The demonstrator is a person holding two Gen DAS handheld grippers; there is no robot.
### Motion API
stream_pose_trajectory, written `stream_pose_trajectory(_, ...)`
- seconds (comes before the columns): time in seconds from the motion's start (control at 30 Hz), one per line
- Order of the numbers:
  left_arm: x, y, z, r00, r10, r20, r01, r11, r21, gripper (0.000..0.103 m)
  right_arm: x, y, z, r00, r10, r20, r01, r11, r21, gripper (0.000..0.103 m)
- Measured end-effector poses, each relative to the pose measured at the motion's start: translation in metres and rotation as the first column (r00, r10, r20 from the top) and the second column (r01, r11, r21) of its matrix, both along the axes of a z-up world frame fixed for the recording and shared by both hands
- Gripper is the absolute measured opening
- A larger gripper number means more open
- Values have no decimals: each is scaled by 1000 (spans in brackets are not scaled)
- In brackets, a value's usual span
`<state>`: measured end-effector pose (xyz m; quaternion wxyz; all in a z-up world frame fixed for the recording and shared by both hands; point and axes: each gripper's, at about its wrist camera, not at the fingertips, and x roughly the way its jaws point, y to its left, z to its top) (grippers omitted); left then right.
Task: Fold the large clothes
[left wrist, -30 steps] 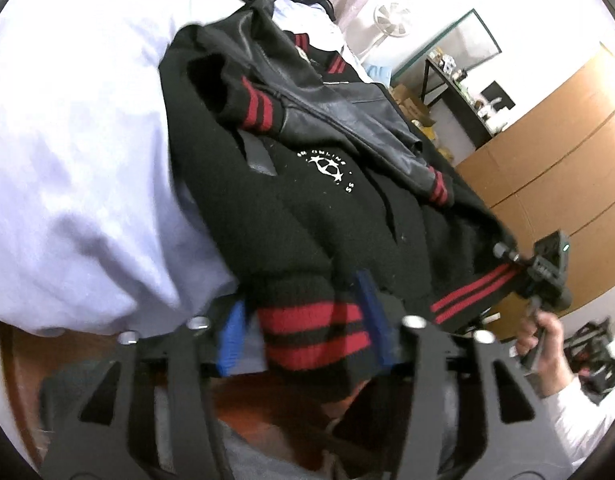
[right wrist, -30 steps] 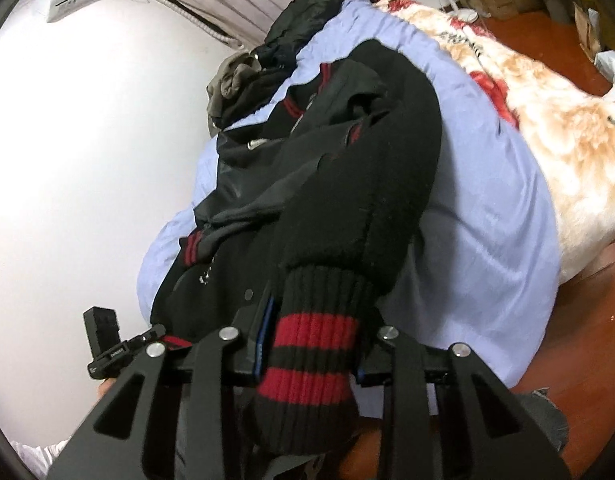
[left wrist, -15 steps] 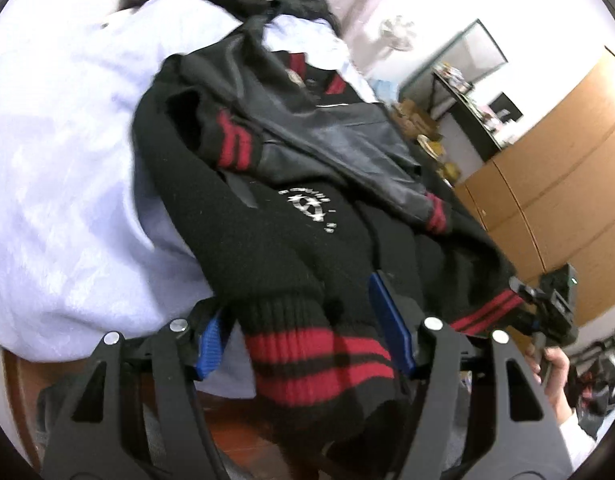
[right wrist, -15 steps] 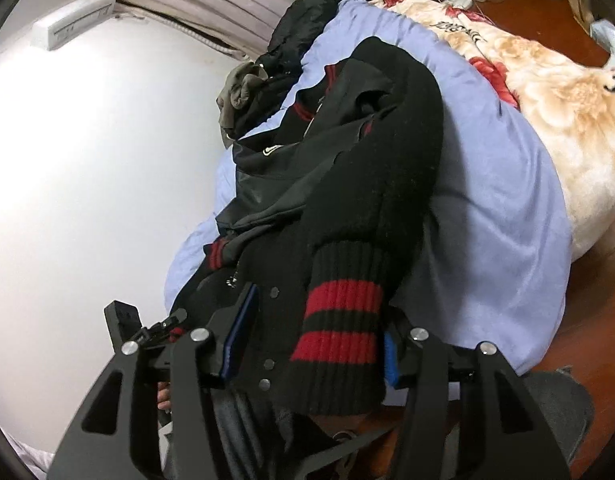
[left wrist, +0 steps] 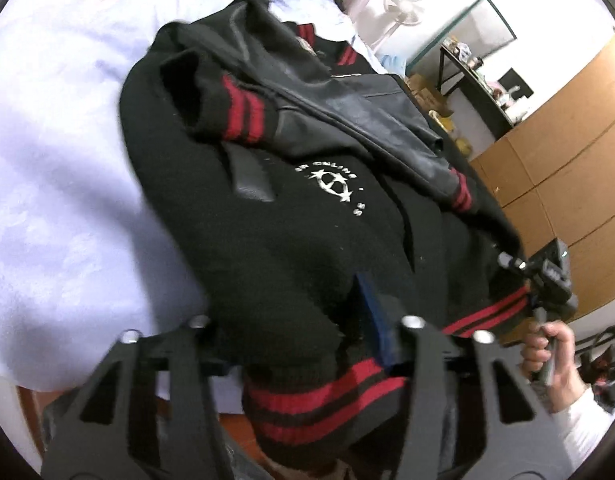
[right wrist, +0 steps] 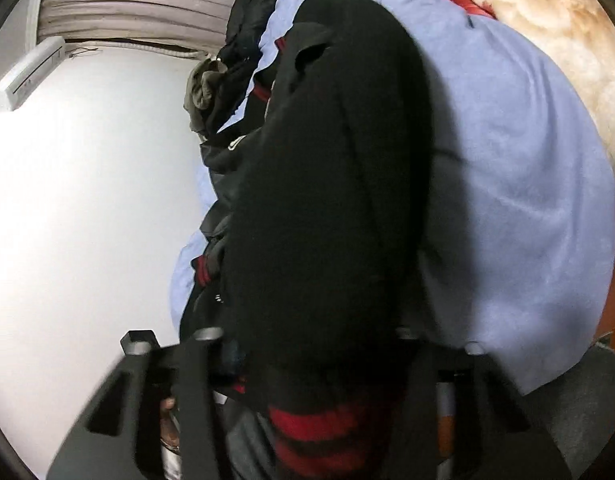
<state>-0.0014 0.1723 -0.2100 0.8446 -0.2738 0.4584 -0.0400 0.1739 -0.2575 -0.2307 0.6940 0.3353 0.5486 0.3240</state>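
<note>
I am holding a black varsity jacket (left wrist: 307, 216) by its red-striped ribbed hem, one gripper at each bottom corner. My left gripper (left wrist: 303, 344) is grasping the hem: the knit band with its two red stripes is bunching between the two fingers, and the blue pad of the inner finger (left wrist: 373, 320) is pressing against the fabric. My right gripper (right wrist: 311, 368) is also clenching on the hem, with thick black cloth filling the gap between its fingers and the red stripes hanging just below them; the left wrist view is showing this same gripper at the far corner of the hem, with my right hand (left wrist: 547, 354) wrapping around its handle.

The jacket is lying on a bed covered with a pale lavender sheet (left wrist: 55, 168), its hem end hanging over the bed's edge toward me. The leather sleeves (left wrist: 363, 120) are lying folded across the body, their red-striped cuffs (left wrist: 243, 108) resting on the black wool near a white circular emblem (left wrist: 333, 184). A heap of other dark clothes (right wrist: 235, 60) is sitting at the far end of the bed. A cream floral blanket (right wrist: 547, 20) is lying beside the sheet. Wooden cabinets (left wrist: 567, 160), a standing fan (left wrist: 401, 4) and a cluttered black shelf (left wrist: 483, 76) are standing beyond the bed, and a wall air conditioner (right wrist: 27, 74) is showing in the right wrist view.
</note>
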Motion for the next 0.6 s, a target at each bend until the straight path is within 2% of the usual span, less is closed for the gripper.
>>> stream_pose_trajectory(0.1, -10, 9, 19, 998, -8, 59, 10, 999, -35, 30, -7, -7, 19, 998, -4, 63, 6, 999, -32, 25)
stream_pose_trajectory(0.2, -19, 11, 41, 993, -9, 122, 16, 998, -58, 24, -16, -21, 40, 993, -25, 116, 24, 1000, 10, 18)
stream_pose_trajectory(0.33, -31, 19, 59, 982, -1, 189, 27, 991, -134, 20, -22, -28, 61, 991, -15, 131, 7, 998, 60, 18)
stream_pose_trajectory(0.43, -36, 18, 66, 983, -8, 182, 28, 994, -109, 19, -25, -22, 80, 984, 12, 180, -17, 999, 28, 16)
stream_pose_trajectory(0.53, -42, 16, 70, 985, -11, 173, 26, 996, -87, 18, -18, -14, 85, 983, 14, 185, -15, 1000, 1, 16)
stream_pose_trajectory(0.6, -41, 9, 73, 989, -30, 145, 35, 999, -30, 18, -19, -15, 82, 984, 12, 175, -10, 1000, -11, 16)
